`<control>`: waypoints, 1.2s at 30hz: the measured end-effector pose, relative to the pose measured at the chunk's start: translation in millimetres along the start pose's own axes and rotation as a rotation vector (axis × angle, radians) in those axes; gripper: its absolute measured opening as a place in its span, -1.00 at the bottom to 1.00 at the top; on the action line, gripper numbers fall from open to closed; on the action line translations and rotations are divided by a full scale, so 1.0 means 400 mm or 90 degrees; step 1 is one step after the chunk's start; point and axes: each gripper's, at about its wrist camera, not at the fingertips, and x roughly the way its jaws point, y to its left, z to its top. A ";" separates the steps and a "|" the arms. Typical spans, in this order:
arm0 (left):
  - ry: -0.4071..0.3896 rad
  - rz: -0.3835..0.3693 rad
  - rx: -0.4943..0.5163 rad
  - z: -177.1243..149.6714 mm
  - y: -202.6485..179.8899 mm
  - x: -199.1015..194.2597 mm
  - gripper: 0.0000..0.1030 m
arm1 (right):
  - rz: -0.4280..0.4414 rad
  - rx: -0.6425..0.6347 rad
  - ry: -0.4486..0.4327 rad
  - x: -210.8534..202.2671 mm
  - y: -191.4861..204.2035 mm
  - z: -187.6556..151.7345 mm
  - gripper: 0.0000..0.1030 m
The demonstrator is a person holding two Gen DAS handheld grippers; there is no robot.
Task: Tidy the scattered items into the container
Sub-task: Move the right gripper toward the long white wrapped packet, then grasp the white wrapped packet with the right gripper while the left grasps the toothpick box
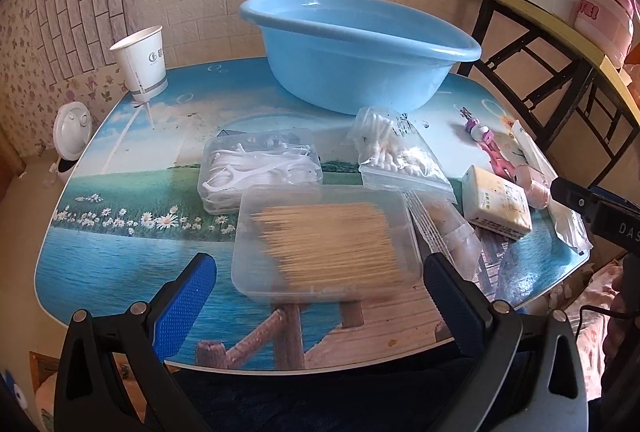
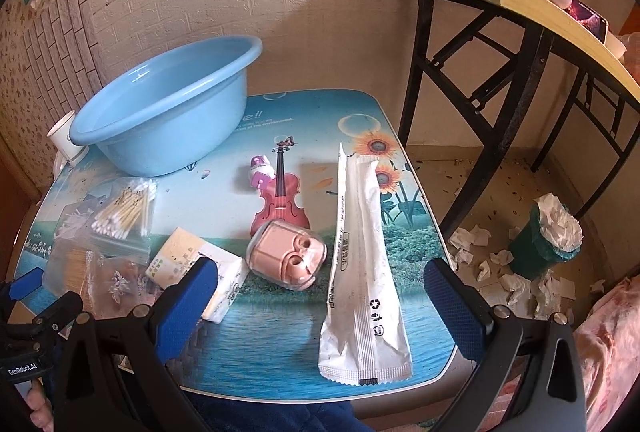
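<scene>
A light blue basin [image 1: 352,52] stands empty at the back of the printed table; it also shows in the right wrist view [image 2: 164,108]. My left gripper [image 1: 320,276] is open, its fingers either side of a clear box of toothpicks [image 1: 324,240]. Behind it lie a clear box of floss picks [image 1: 260,168] and a bag of cotton swabs [image 1: 396,152]. My right gripper [image 2: 320,288] is open above a long white packet [image 2: 360,268]. A pink capsule case [image 2: 288,252], a tissue pack [image 2: 200,264] and a small pink toy [image 2: 262,172] lie nearby.
A paper cup [image 1: 142,62] stands at the table's back left corner. A tall yellow-topped table [image 2: 540,4] with appliances stands to the right. A full green bin [image 2: 548,236] and crumpled tissues lie on the floor. The table edge [image 2: 320,390] is close to me.
</scene>
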 end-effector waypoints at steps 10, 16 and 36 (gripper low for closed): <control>0.005 0.003 -0.003 -0.003 0.002 0.022 1.00 | -0.015 0.020 0.002 0.008 -0.034 -0.001 1.00; 0.005 -0.001 -0.011 -0.005 0.009 0.027 1.00 | -0.016 0.016 0.007 0.006 -0.063 -0.011 1.00; 0.009 0.021 -0.003 -0.003 -0.013 0.052 1.00 | 0.002 -0.019 0.041 0.042 -0.062 -0.043 0.47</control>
